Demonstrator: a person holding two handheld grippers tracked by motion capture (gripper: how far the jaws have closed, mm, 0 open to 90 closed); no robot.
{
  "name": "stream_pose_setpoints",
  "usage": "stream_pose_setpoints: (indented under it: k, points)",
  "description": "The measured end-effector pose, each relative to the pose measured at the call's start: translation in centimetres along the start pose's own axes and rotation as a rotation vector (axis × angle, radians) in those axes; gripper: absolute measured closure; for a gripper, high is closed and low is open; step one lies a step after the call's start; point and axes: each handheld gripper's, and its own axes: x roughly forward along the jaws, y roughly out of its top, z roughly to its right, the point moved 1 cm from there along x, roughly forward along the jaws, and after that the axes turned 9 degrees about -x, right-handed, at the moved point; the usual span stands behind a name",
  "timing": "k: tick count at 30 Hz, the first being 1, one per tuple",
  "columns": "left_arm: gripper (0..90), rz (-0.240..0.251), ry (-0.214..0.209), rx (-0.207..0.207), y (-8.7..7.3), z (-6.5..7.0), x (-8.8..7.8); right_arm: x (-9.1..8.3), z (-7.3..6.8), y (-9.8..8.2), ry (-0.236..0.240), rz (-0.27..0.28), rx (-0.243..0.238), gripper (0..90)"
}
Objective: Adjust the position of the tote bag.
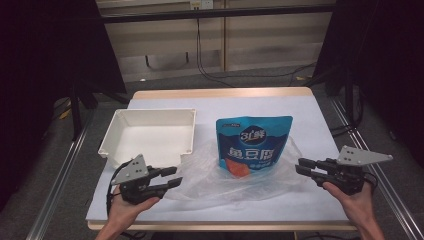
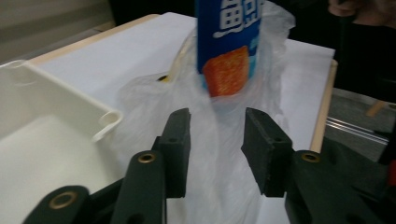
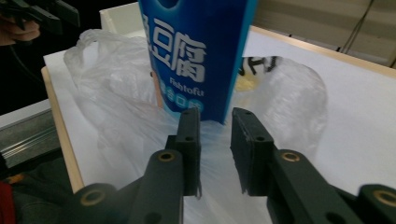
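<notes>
While we are looking down on the table (image 1: 310,125) from the high view, we are counting one white tray (image 1: 150,131), one blue pouch (image 1: 252,145), one clear plastic bag (image 1: 210,175) and two grippers. We are taking the white tray as our landmark. It is sitting bare inside, with nothing lying in it. Just to its right the blue pouch is standing with its lower end inside the mouth of the crumpled clear plastic bag, which is spreading across the table from the tray's near right corner. Through the film, in the right gripper view, we are making out one yellowish thing with black markings (image 3: 254,70) beside the pouch; we cannot tell what it is.

We are holding the left gripper (image 1: 172,177) just in front of the tray's near edge, pointing right toward the bag. In the left gripper view its jaws are standing apart, with bag film showing in the gap behind them and neither pad pressing on it. We are holding the right gripper (image 1: 301,166) well to the right of the tray, on the far side of the pouch, pointing left at it. Its jaws are standing narrowly apart, and we cannot tell whether any film is being pinched between them
</notes>
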Motion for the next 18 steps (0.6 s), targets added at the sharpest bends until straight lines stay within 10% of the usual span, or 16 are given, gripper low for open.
stream_pose_setpoints:
  k: [7,18]
  points:
    - [72.1,-0.112,-0.115,-0.028,0.8,0.2,6.2,3.4,-0.2,0.7,0.063,-0.084,-0.017,87.2]
    - [75.3,-0.148,-0.081,-0.026,1.5,-0.3,11.8,6.3,-0.2,0.8,0.088,-0.12,-0.032,90.0]
